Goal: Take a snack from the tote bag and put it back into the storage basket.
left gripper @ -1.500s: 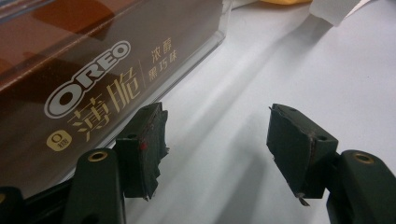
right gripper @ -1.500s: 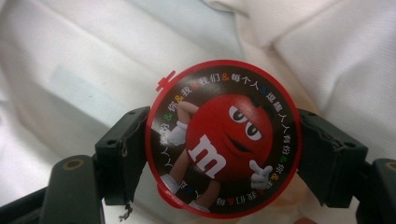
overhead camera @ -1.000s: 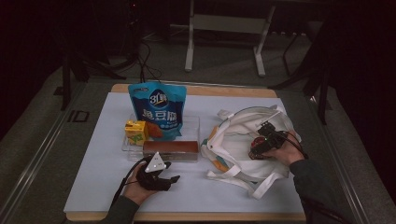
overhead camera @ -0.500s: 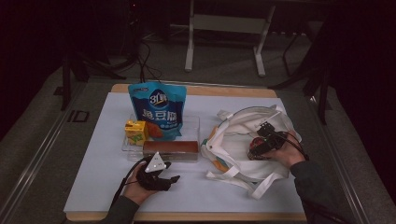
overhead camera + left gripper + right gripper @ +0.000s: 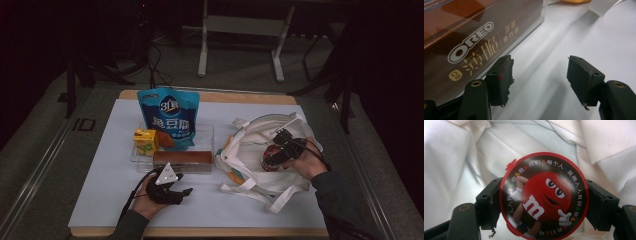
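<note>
Bare white counter (image 5: 100, 200) lies open along the front and left; the brown Oreo box (image 5: 182, 159) and the crumpled white cloth bag (image 5: 250, 165) block the middle and right.

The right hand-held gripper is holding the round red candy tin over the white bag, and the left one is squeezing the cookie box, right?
Not quite. The left hand-held gripper is open and squeezes nothing; the cookie box lies beside it, as the left gripper view shows. The right hand-held gripper does hold the candy tin over the white bag.

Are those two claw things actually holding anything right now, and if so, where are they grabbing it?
The right gripper holds a round red M&M's tub, pinched across its sides, over the white tote bag. The left gripper holds nothing; its jaws stand open.
</note>
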`<action>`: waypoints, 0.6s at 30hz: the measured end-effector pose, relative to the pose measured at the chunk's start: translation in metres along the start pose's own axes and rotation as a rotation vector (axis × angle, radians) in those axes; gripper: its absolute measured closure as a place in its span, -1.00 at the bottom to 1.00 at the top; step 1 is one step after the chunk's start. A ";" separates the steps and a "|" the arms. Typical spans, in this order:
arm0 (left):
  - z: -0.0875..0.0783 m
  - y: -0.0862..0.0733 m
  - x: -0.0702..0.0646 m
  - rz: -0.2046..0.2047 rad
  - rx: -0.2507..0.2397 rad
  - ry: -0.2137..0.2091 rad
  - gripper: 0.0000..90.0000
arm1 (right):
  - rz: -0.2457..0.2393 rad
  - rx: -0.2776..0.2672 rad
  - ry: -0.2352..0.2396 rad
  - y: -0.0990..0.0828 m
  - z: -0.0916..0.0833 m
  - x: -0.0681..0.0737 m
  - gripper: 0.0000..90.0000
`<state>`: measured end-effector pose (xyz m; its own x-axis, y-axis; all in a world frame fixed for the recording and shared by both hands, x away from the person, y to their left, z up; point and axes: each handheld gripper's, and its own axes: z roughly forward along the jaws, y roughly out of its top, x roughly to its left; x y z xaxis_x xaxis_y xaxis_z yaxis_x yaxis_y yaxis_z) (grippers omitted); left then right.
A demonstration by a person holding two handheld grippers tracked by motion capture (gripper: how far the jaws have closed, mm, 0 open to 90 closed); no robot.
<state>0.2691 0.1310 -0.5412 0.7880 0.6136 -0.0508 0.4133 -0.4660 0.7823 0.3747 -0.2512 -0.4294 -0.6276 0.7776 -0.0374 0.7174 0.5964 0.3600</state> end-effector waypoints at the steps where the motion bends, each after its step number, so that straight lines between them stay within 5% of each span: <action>1: 0.000 0.000 0.000 0.001 0.000 0.000 -0.17 | -0.002 -0.003 0.004 0.000 -0.001 0.001 -0.43; 18: 0.000 0.000 0.000 0.001 0.000 0.001 -0.17 | -0.077 -0.043 0.031 0.014 -0.022 0.017 -0.43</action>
<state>0.2691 0.1309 -0.5412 0.7878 0.6139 -0.0498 0.4128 -0.4663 0.7824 0.3674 -0.2339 -0.4045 -0.6900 0.7228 -0.0376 0.6536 0.6446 0.3966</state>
